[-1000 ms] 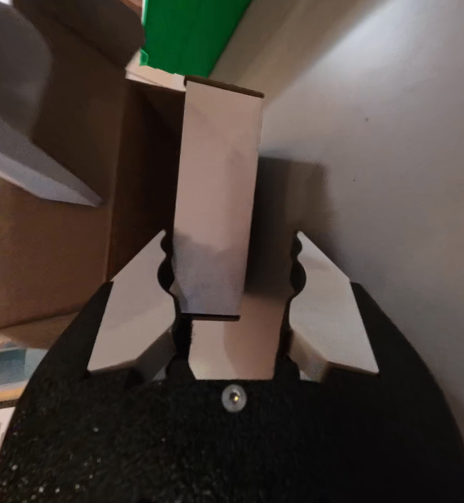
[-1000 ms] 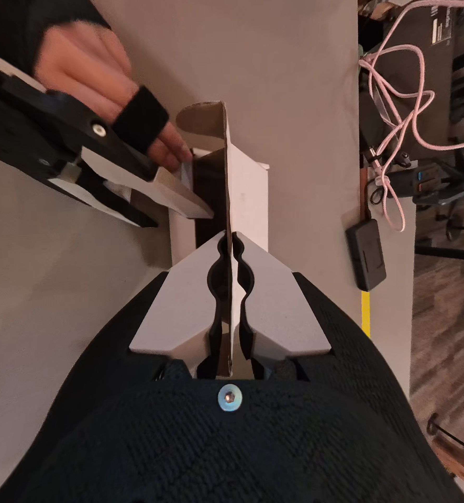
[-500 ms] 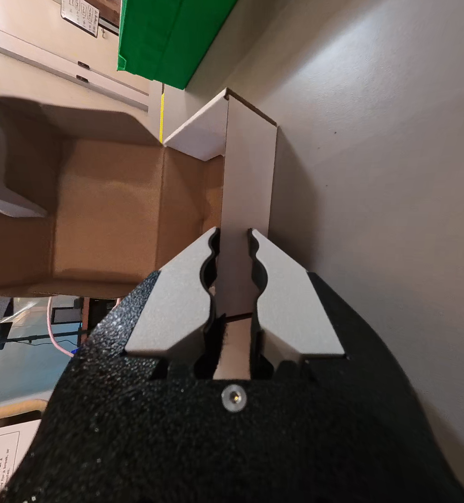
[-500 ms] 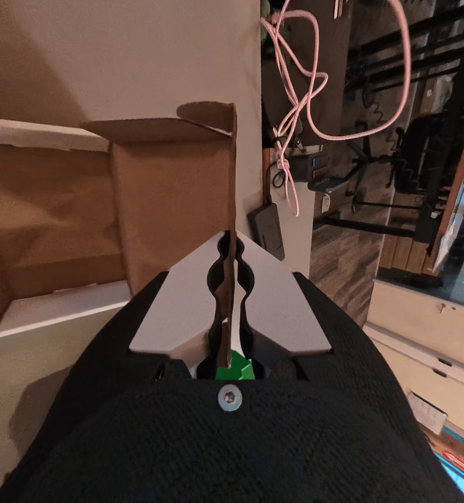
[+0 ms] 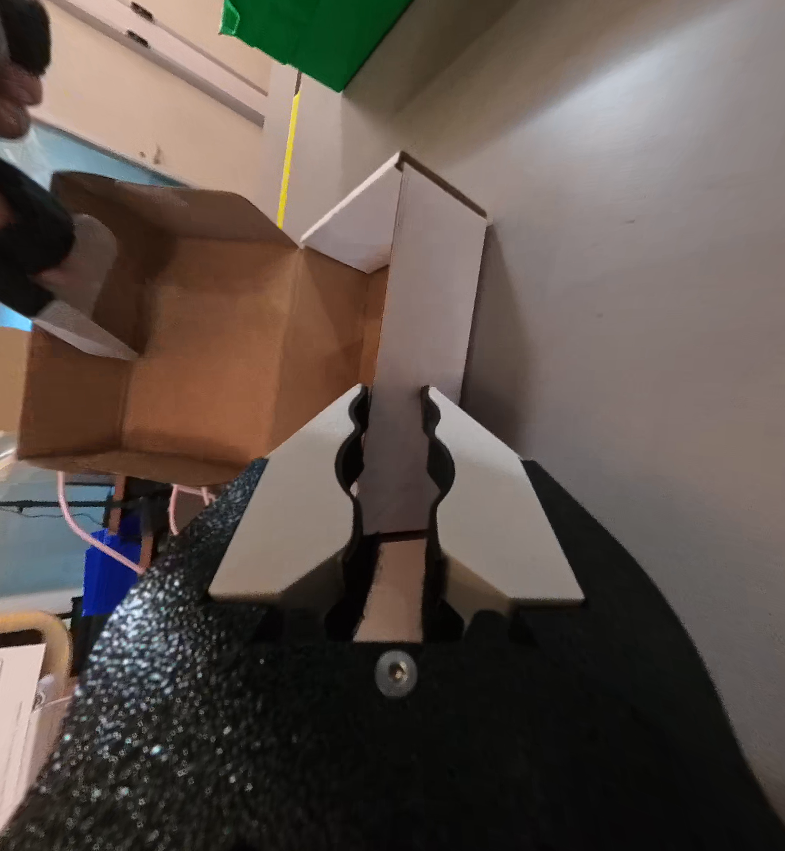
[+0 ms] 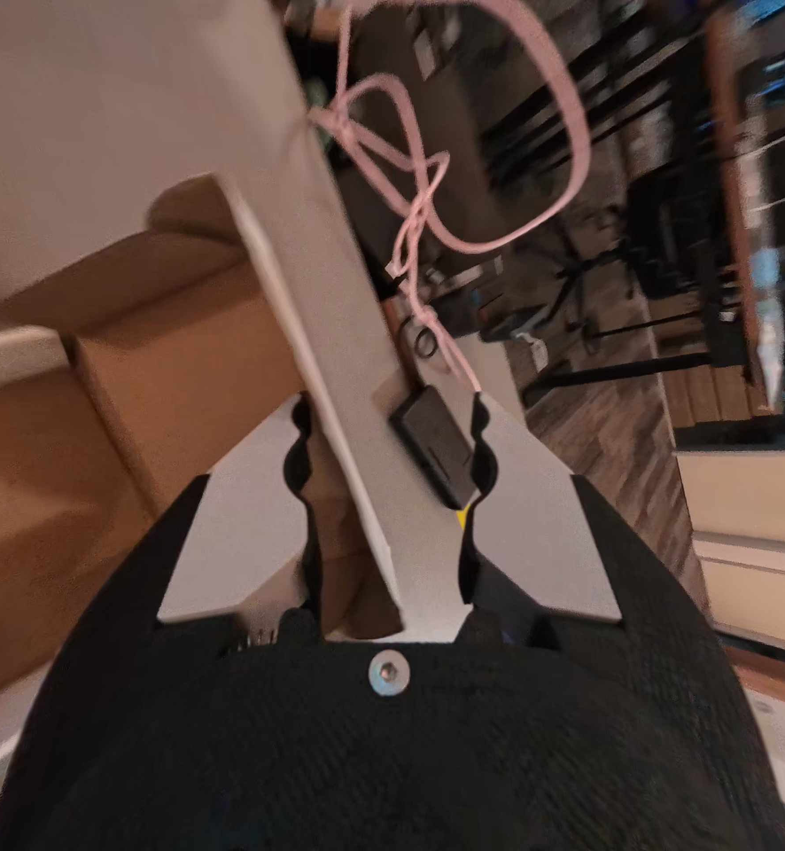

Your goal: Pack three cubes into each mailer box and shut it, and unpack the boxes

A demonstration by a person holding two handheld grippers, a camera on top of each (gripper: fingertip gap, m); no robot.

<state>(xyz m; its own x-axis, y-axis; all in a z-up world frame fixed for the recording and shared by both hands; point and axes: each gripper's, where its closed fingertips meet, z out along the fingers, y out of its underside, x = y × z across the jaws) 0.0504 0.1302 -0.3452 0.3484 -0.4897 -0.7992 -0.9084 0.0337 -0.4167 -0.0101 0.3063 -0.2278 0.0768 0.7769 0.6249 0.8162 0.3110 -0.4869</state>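
Observation:
An open mailer box (image 5: 225,359), white outside and brown inside, lies on the grey table (image 5: 634,322); no cubes show in the part of its inside that I see. My left gripper (image 5: 393,391) is shut on the box's white side wall (image 5: 432,294). My right gripper (image 6: 389,400) is open, with the raised lid flap (image 6: 335,322) running loose between its jaws, nearer the left one. The right gripper also shows in the left wrist view (image 5: 82,331), held by a hand at the lid's far end.
A green object (image 5: 317,37) lies on the far part of the table. A black device (image 6: 432,442) sits at the table edge with a pink cable (image 6: 565,138) hanging beyond it. Yellow tape (image 5: 289,152) marks the table's edge. A blue object (image 5: 105,566) shows below.
The left gripper closed on the box's side wall and still holds it. The right gripper swung the lid open while shut on it, and has now opened its jaws around it.

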